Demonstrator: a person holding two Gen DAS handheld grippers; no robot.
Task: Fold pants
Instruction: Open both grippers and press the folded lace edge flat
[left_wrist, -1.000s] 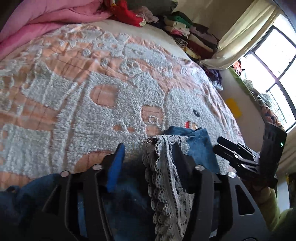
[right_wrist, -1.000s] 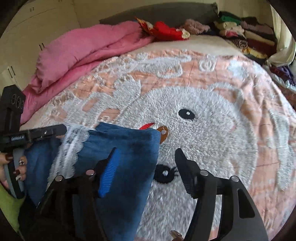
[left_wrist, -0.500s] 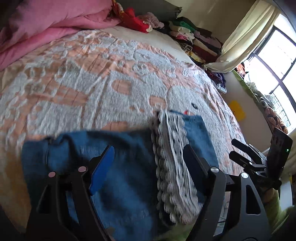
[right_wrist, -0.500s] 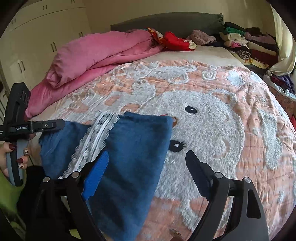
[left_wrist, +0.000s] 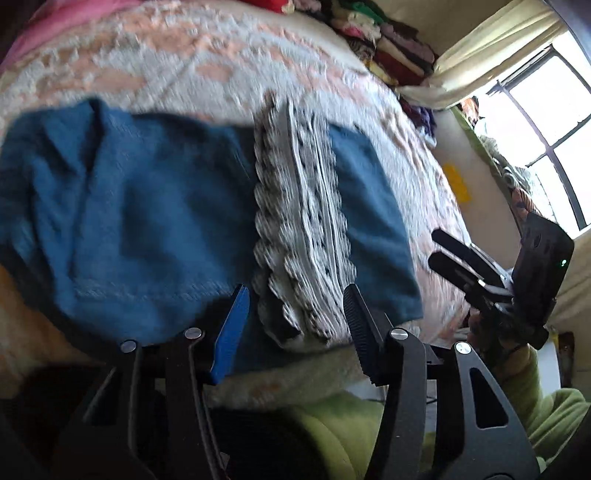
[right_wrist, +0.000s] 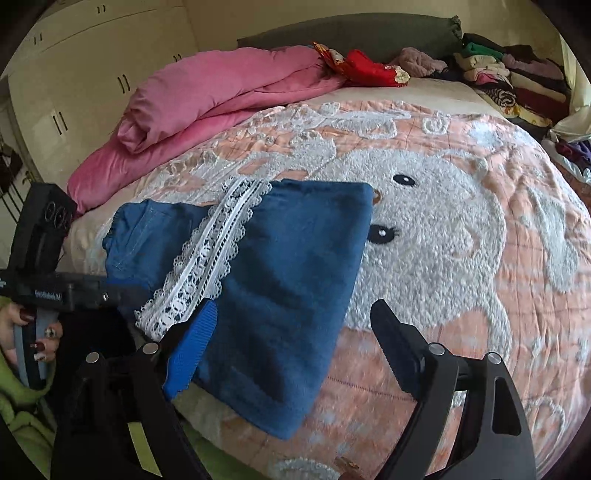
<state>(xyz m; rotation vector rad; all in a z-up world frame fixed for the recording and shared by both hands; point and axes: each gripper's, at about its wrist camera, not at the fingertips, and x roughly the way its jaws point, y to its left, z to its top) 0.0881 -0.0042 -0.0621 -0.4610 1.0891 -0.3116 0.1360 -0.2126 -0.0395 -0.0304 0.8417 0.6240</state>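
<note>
The bed, under its peach bunny-pattern blanket, carries the blue pants folded at its near edge, a white lace trim running across them and one lower corner overhanging; judged risk: that overhang could drag the fold off the edge. The right gripper stands wide and empty above the pants. The left gripper, jaws just been closing, half-parted around the lace without pinching it, could snag it.
</note>
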